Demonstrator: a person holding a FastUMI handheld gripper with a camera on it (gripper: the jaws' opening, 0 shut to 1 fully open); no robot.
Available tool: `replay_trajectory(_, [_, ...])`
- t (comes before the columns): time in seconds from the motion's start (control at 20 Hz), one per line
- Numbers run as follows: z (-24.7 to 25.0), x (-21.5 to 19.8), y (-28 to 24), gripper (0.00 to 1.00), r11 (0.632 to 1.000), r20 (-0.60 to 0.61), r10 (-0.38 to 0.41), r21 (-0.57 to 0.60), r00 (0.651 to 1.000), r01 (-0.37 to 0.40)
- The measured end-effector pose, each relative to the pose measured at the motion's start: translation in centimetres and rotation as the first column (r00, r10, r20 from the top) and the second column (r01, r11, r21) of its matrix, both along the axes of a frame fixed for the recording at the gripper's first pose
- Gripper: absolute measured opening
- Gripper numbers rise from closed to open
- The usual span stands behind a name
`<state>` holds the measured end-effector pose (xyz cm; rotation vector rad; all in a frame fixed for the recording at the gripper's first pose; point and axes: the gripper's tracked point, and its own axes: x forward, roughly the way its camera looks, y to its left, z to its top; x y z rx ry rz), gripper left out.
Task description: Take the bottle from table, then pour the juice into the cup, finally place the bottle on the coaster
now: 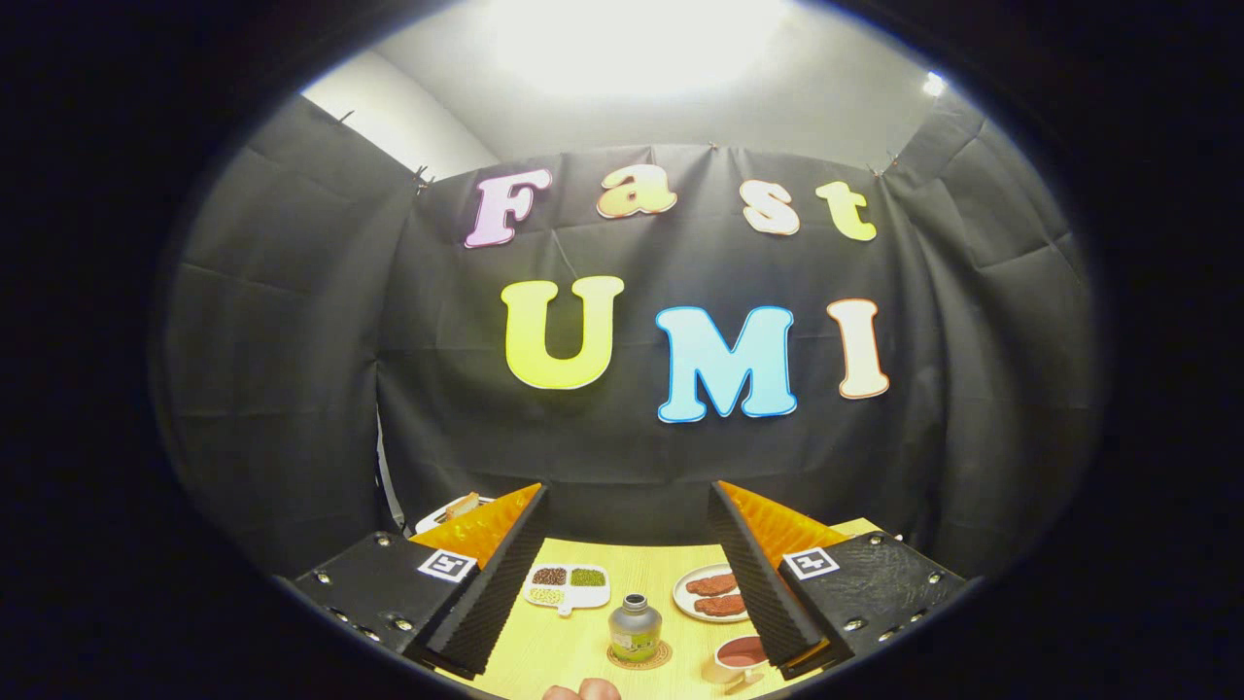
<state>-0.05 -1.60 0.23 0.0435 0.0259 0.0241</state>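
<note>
Gripper (630,583): one, jaws spread wide, fingers holding and touching nothing; a broad gap of table shows between them.

Bottle (635,630): one, small, upright, dark cap on, green label. It stands on the coaster, in the gap between the fingers and just ahead of them, clear of both.

Coaster (639,659): one, round, woven-looking, its rim showing beneath the bottle's base.

Cup (736,659): one, pale, holding reddish liquid; right of the bottle, beside the right finger's tip, partly hidden by it.

Divided dish (567,587): one, white, three compartments of small beans or grains, beyond the bottle to the left.

Plate (712,594): one, white, bearing two reddish-brown pieces of food, beyond the cup.

Further plate (457,508): one, behind the left finger, contents unclear.

Table (583,647): one, light wood.

Fingertips of a person (581,690): at the table's near edge.
</note>
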Motion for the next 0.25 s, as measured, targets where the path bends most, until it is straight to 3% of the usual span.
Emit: replay_trajectory(0.25, [0.9, -1.1, -1.4, 0.99, 1.000, 0.011, -0.017, 0.022, 1.000, 0.017])
